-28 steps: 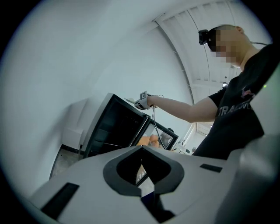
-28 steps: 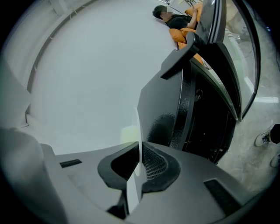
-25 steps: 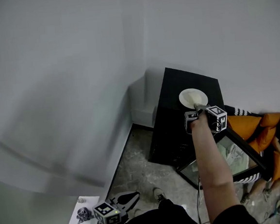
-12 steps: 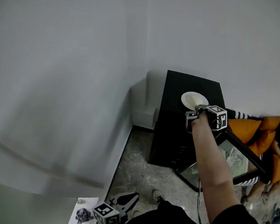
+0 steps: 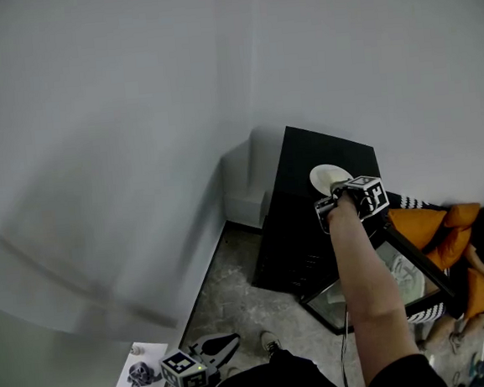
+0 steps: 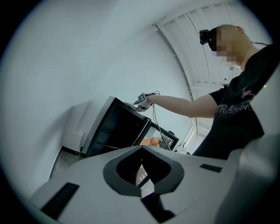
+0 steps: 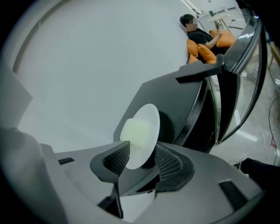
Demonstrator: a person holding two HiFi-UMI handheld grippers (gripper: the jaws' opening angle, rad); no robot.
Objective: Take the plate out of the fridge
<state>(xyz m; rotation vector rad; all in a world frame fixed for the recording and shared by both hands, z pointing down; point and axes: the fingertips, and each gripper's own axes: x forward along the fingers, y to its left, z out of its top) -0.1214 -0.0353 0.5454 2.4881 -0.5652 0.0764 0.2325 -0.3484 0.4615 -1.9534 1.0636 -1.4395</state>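
Starting at the left: holding the left gripper (image 6: 141,153) low by the body, over the floor (image 5: 234,290) and well apart from the fridge; showing its jaws drawn together with nothing between them; taking no part in the work, by the look of it.

Moving right to the black fridge (image 5: 299,225) in the corner of the room: seeing the plate (image 7: 146,120) already out of it, lying on the fridge's flat top, toward the front; carrying a pale lump (image 7: 136,131) on its face, too blurred to name.

Reaching over that front edge with the right gripper (image 7: 142,151); having just been opening its jaws, now standing well apart; straddling the plate's near rim, with the pads not pressing on it; so letting go rather than gripping.

Judging the step in hand as the release after setting down, with the task itself looking nearly done; calling next for drawing the gripper straight back along its own line, keeping both pads clear of the rim so as not to drag or tip the plate toward the edge; perhaps then closing the door.

Continuing right: finding the fridge's glass door (image 5: 405,271) swung wide open below the outstretched arm; looking into a dark interior and being unable to tell whether anything is inside.

Ending at the far right: noting a person in orange (image 5: 438,226) sitting on the floor beyond the door, well apart from the plate.
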